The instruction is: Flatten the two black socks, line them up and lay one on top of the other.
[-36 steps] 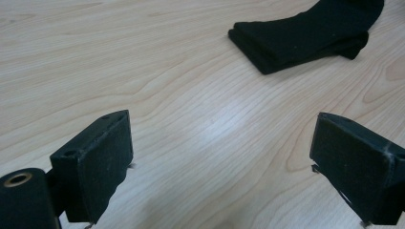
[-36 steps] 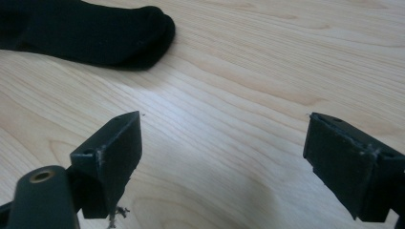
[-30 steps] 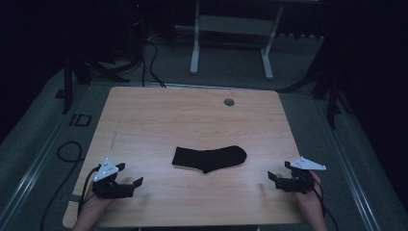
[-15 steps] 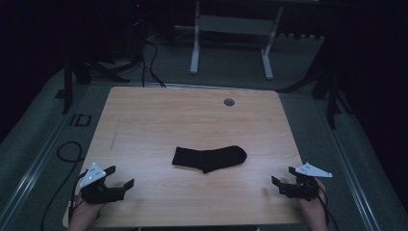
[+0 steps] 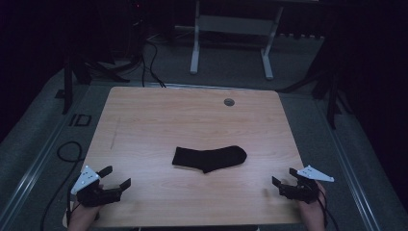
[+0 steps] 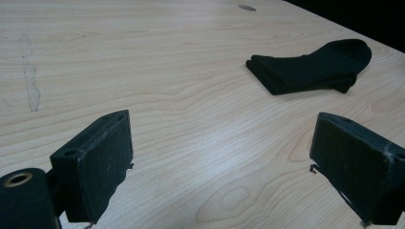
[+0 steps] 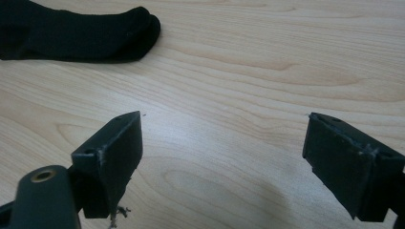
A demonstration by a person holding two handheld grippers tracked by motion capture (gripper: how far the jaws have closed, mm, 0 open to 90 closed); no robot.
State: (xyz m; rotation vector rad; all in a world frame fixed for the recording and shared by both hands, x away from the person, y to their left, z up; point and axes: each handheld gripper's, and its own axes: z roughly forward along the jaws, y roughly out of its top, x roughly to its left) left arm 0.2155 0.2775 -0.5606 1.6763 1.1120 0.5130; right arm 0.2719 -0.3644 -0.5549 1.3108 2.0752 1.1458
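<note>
1. The table (image 5: pixel 144 125) has a light wooden top with rounded corners and visible grain.
2. A small round grey cap (image 5: pixel 229 101) sits near the far edge of the table.
3. The floor (image 5: pixel 231 72) is grey carpet.
4. A white metal frame (image 5: pixel 231 29) stands behind the table.
5. Black cables (image 5: pixel 149 57) lie on the floor at the far left.
6. The room is dark.

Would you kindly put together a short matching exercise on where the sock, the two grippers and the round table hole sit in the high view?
Things:
1. black sock
2. left gripper
3. right gripper
4. round hole

Places on the table:
A. near right corner, jaws open
B. far edge, right of the middle
C. middle, lying flat
D. near left corner, jaws open

Pairs: 1-C, 2-D, 3-A, 4-B
</note>
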